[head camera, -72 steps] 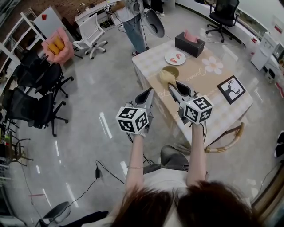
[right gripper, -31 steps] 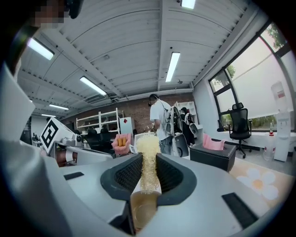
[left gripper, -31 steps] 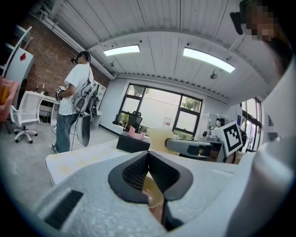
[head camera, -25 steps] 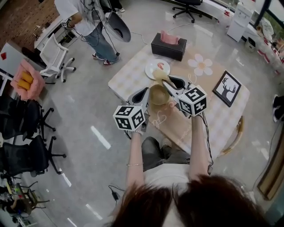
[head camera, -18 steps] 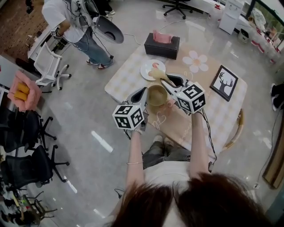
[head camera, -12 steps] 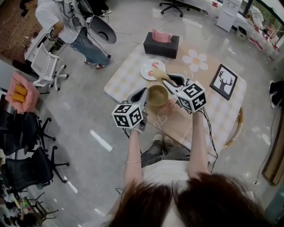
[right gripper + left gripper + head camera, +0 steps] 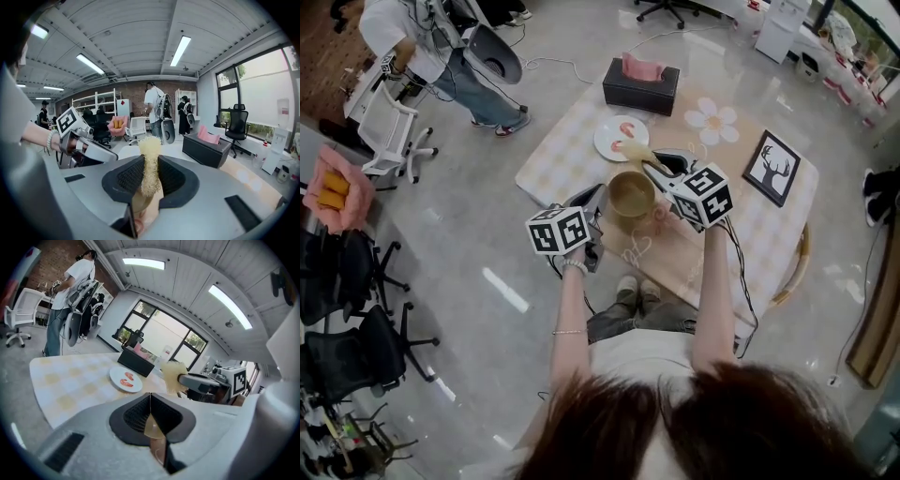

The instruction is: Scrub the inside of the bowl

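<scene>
A tan bowl hangs above the near edge of the table, its mouth facing up. My left gripper is shut on its left rim; in the left gripper view the thin tan rim sits between the closed jaws of that gripper. My right gripper is shut on a pale yellow scrubber, which sticks out just past the bowl's far rim. In the right gripper view the fuzzy scrubber stands clamped in that gripper.
On the checked table lie a white plate with red bits, a black tissue box, a flower mat and a framed deer picture. A person stands at the far left by office chairs.
Since the earliest frame my left gripper has taken the bowl off the table. Over the last second both grippers have sunk a little with bowl and scrubber, and the left one has rolled.
</scene>
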Demonstrator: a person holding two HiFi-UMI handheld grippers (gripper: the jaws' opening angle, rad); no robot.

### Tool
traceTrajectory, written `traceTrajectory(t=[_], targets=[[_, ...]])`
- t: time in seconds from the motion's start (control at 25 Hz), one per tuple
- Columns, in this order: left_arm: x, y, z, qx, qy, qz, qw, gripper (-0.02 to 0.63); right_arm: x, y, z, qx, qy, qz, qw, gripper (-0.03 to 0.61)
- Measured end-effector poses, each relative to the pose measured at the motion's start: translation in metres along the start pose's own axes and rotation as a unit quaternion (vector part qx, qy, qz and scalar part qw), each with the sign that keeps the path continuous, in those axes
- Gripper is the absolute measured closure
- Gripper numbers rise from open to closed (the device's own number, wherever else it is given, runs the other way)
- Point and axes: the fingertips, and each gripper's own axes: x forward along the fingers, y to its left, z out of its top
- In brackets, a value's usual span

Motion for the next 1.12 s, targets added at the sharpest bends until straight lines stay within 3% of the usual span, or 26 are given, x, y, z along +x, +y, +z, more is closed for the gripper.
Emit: traceTrajectory(t=[0.44,0.52,0.84,1.12], targets=[[-0.002,0.009,-0.023,-0.065,0.017,-0.016,0.9976,0.597,0.011,0.017,-0.018,-0.107,0.095,0.048,0.989,0.5],[-0.001,0.011,-0.026,-0.079,0.018,-0.019,0.9965,0.568,0.012,0.019,-0.02,-0.133,0.112,0.058,0.983,0.5],[0.002,0.014,-0.041,-0.132,0.021,-0.034,0.9904,0.514,0.015,0.027,-0.028,-0.217,0.165,0.098,0.957,0.5],[0.006,0.014,-0.05,-0.16,0.037,-0.045,0.9854,0.499,0.021,0.033,-0.03,-0.302,0.207,0.137,0.92,0.5]])
